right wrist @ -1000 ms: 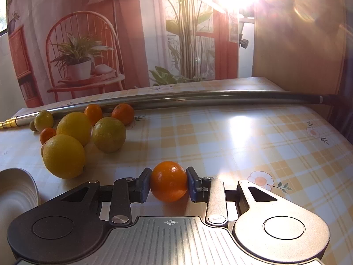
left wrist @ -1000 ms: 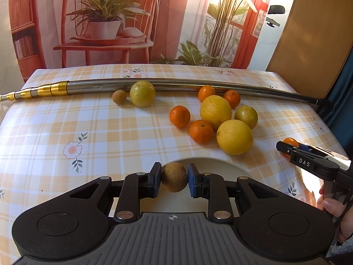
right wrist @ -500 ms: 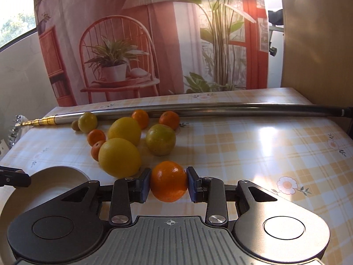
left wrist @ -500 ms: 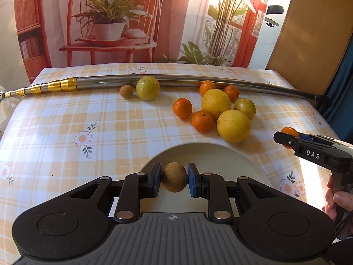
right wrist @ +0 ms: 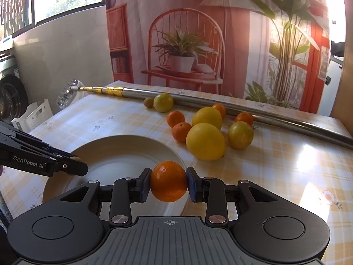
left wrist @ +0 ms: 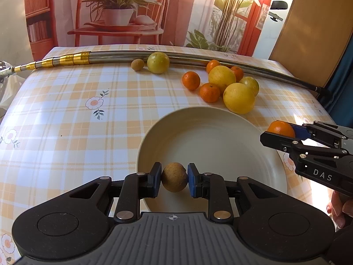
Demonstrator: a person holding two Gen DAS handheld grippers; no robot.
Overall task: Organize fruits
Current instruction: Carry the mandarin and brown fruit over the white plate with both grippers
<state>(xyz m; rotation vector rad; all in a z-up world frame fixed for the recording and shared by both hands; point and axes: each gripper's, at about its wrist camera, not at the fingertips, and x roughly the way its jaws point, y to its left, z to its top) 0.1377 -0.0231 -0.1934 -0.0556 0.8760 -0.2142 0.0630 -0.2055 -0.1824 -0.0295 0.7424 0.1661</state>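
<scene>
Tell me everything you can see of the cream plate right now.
The cream plate is round, wide and shallow with a raised rim, matte like glazed ceramic. It sits flat on the checked tablecloth, near the front edge, with nothing lying in it. The left tool holds a small brown fruit over its near side; the right tool holds an orange over its right edge. The large yellow fruit lies just behind its rim.
</scene>
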